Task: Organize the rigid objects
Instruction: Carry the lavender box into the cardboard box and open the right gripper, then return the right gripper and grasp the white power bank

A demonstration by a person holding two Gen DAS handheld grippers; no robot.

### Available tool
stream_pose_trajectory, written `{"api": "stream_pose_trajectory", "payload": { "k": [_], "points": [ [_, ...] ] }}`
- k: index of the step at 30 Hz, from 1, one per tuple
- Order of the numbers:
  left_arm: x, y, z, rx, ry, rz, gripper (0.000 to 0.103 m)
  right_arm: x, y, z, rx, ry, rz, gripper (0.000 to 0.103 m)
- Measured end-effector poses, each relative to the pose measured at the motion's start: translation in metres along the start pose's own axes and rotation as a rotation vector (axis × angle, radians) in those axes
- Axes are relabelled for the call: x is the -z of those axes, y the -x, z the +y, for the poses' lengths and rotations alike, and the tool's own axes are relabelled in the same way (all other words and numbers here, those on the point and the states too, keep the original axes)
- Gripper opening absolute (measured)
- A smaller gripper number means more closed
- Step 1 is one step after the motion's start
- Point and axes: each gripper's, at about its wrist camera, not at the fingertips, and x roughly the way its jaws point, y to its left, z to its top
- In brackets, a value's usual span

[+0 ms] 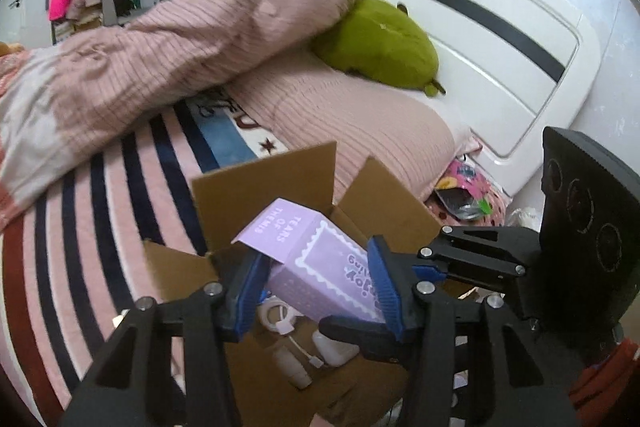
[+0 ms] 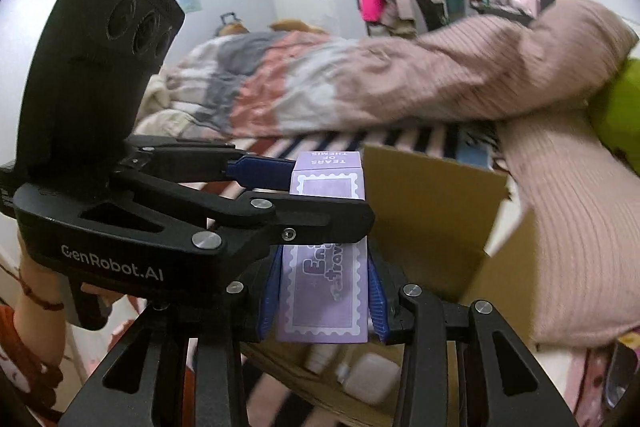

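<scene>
A purple carton printed "Tears of Themis" hangs above an open cardboard box on the bed. My left gripper has its blue pads on both sides of the carton. My right gripper is shut on the same carton lower down. In the right wrist view the left gripper reaches in from the left and clamps the carton's upper part. White chargers and a white case lie on the box floor.
The cardboard box sits on a striped blanket beside a pink ribbed pillow. A green plush leans on the white headboard. A pink pouch lies beside the pillow. A rumpled duvet covers the far bed.
</scene>
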Motion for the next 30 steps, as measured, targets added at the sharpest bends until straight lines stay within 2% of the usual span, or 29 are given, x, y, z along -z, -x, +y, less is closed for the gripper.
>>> {"api": "stream_pose_trajectory", "payload": {
  "k": [3, 5, 6, 7, 8, 10, 14, 19, 24, 27, 30],
  "points": [
    [0.000, -0.008, 0.000, -0.012, 0.005, 0.034, 0.052, 0.003, -0.004, -0.008, 0.024, -0.011, 0.036, 0.033],
    [0.001, -0.007, 0.001, -0.029, 0.003, 0.034, 0.067, 0.005, -0.006, -0.012, 0.048, -0.017, 0.059, 0.034],
    [0.002, -0.003, 0.003, -0.041, 0.003, 0.026, 0.069, 0.006, -0.007, -0.013, 0.067, -0.017, 0.067, 0.034],
    [0.004, 0.002, 0.004, -0.053, 0.005, 0.018, 0.071, 0.005, -0.007, -0.012, 0.074, -0.014, 0.068, 0.040],
    [0.005, 0.008, 0.007, -0.061, 0.012, 0.009, 0.073, 0.005, -0.006, -0.010, 0.079, -0.009, 0.063, 0.049],
    [0.008, 0.027, 0.015, -0.078, 0.029, -0.024, 0.075, 0.004, 0.001, -0.003, 0.082, 0.007, 0.033, 0.055],
    [0.022, 0.075, 0.034, -0.168, 0.069, -0.103, 0.076, -0.004, 0.015, 0.025, 0.057, 0.066, -0.040, 0.055],
    [0.057, 0.135, 0.065, -0.281, 0.128, -0.191, 0.077, -0.012, 0.010, 0.086, -0.065, 0.160, -0.075, 0.055],
    [0.111, 0.172, 0.110, -0.394, 0.223, -0.229, 0.078, -0.010, -0.023, 0.147, -0.180, 0.203, -0.040, 0.055],
    [0.144, 0.178, 0.134, -0.436, 0.276, -0.229, 0.079, 0.000, -0.050, 0.171, -0.200, 0.182, -0.011, 0.055],
    [0.171, 0.176, 0.153, -0.439, 0.316, -0.238, 0.079, 0.011, -0.075, 0.185, -0.187, 0.136, -0.008, 0.055]
  ]
}}
